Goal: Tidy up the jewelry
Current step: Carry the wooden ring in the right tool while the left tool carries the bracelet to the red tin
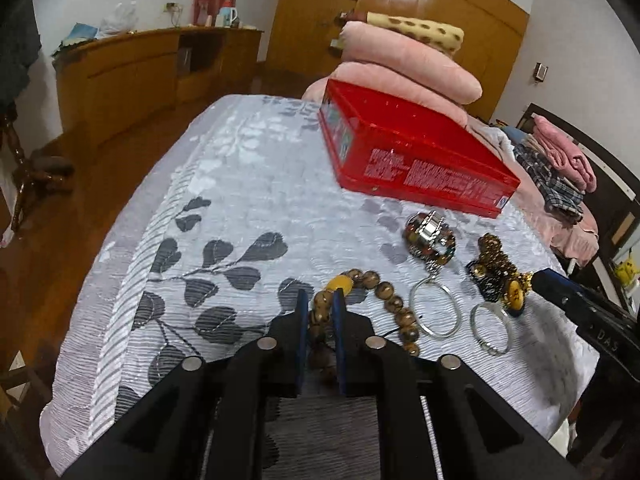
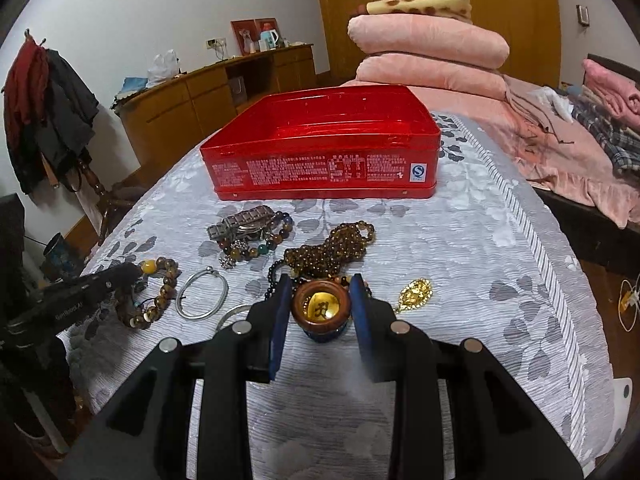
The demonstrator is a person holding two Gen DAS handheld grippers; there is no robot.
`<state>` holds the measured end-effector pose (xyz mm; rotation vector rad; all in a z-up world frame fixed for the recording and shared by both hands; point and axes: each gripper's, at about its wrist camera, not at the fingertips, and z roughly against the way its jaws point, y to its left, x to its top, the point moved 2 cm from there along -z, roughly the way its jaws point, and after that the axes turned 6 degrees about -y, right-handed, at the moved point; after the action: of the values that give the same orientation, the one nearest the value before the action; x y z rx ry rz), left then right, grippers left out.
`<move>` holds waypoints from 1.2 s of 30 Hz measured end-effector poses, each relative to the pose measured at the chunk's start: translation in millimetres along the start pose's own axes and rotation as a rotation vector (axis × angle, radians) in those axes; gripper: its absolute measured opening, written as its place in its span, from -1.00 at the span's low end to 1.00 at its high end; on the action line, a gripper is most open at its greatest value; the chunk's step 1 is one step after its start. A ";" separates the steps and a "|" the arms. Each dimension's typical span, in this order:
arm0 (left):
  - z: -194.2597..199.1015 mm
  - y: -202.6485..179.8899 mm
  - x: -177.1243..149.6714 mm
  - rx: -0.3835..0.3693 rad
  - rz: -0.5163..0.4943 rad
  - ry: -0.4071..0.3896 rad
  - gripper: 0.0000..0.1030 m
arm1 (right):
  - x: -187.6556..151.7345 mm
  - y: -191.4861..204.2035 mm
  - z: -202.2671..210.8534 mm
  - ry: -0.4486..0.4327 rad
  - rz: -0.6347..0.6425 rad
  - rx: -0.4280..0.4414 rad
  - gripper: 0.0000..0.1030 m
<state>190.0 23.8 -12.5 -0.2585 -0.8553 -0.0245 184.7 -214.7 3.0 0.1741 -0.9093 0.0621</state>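
An open red tin point(image 2: 320, 160) stands on the grey leaf-patterned cloth; it also shows in the left wrist view point(image 1: 416, 156). My left gripper point(image 1: 320, 300) is shut on the brown bead bracelet point(image 1: 384, 292) with a yellow bead, at cloth level. My right gripper point(image 2: 322, 288) is shut on a round brown pendant point(image 2: 322, 308) with a gold centre, attached to a dark bead necklace point(image 2: 332, 252). Silver bangles point(image 2: 202, 294) point(image 1: 436, 308), a watch with a mixed bead bracelet point(image 2: 252, 232) and a gold charm point(image 2: 416, 294) lie nearby.
Folded pink quilts point(image 2: 428, 52) are stacked behind the tin. A bed with clothes point(image 2: 592, 128) is at the right. A wooden sideboard point(image 2: 208, 92) and a coat stand point(image 2: 48, 112) are at the left. The table edge drops off on the left.
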 end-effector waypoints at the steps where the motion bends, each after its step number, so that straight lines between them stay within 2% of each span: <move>1: -0.5 -0.3 -0.8 0.001 -0.001 0.004 -0.55 | -0.2 0.9 -0.5 0.001 0.002 0.002 -0.44; 4: -1.9 -2.9 -3.4 0.002 -0.011 0.013 -0.35 | -0.9 3.5 -1.7 0.005 0.007 0.006 -0.44; 7: -4.4 -8.1 -6.3 0.022 -0.050 0.022 -0.32 | -1.0 3.6 -3.4 0.009 0.007 0.006 -0.44; 8: -5.3 -9.5 -7.1 0.031 -0.064 0.022 -0.35 | -0.7 3.4 -3.9 0.009 0.006 0.006 -0.44; 10: -7.5 -11.4 -7.8 0.080 -0.102 0.017 -0.75 | -0.9 3.3 -4.4 0.010 0.005 0.008 -0.44; 15: -6.7 -9.8 -3.6 0.061 -0.080 0.010 -0.78 | -0.7 2.9 -6.7 0.012 0.001 0.006 -0.44; 24: 15.5 -24.9 32.0 0.008 -0.080 -0.123 -0.78 | 14.9 -1.3 -10.5 -0.006 -0.004 -0.012 -0.44; 36: 25.6 -45.3 101.0 -0.092 -0.066 -0.268 -0.78 | 88.6 -4.9 -19.3 -0.102 0.016 0.000 -0.44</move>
<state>231.8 -5.7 89.0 -0.3242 -1.1311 -0.0922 254.7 -217.9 60.7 0.1710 -1.0121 0.0689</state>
